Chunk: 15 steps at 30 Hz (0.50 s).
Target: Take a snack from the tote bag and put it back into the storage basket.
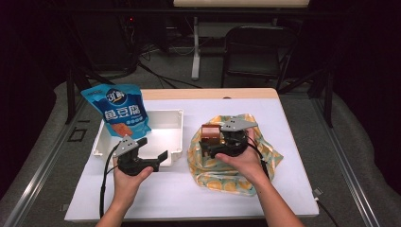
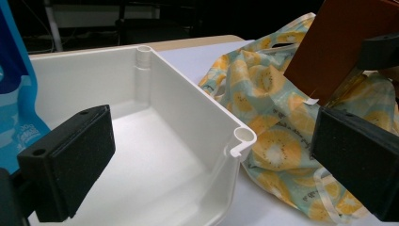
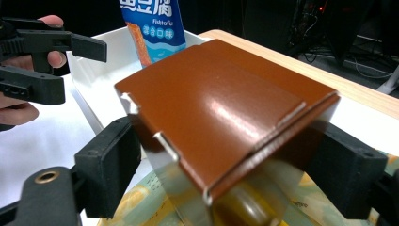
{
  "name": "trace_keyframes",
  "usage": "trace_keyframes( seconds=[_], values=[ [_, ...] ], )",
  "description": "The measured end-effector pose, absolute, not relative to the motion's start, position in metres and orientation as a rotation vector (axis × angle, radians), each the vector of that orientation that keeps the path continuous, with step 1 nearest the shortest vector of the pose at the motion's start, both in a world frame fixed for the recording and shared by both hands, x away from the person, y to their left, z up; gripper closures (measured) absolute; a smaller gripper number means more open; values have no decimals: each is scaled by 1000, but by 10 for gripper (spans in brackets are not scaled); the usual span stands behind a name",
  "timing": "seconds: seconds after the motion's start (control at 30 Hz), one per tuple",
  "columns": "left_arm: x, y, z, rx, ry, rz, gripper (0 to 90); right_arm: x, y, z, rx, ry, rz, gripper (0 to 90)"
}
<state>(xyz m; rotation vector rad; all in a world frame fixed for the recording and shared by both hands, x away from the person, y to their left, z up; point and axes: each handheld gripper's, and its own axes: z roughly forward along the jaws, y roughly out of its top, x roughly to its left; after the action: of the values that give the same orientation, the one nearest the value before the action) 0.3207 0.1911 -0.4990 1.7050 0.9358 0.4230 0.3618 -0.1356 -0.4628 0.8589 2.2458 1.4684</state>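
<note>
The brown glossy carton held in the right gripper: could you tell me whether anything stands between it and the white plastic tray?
Nothing visible blocks it. The brown glossy carton, clamped in the right gripper above the lemon-print fabric bag, has open table towards the white plastic tray. The left gripper sits open at the tray's near corner, possibly close to the path.

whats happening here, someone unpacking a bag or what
A person at a white table works a gripper in each hand. The right gripper is shut on a brown box, held just above a yellow fruit-print bag. The left gripper is open with nothing in it, at the near edge of a white tray. A blue snack pouch stands in that tray.
</note>
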Motion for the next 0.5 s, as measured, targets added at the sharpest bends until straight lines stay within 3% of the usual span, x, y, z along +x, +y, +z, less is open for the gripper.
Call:
trace_keyframes(
  seconds=[0.5],
  values=[
    [319, 184, -502, 1726, 915, 409, 9, 360, -132, -468, 810, 2253, 1455, 201]
  ],
)
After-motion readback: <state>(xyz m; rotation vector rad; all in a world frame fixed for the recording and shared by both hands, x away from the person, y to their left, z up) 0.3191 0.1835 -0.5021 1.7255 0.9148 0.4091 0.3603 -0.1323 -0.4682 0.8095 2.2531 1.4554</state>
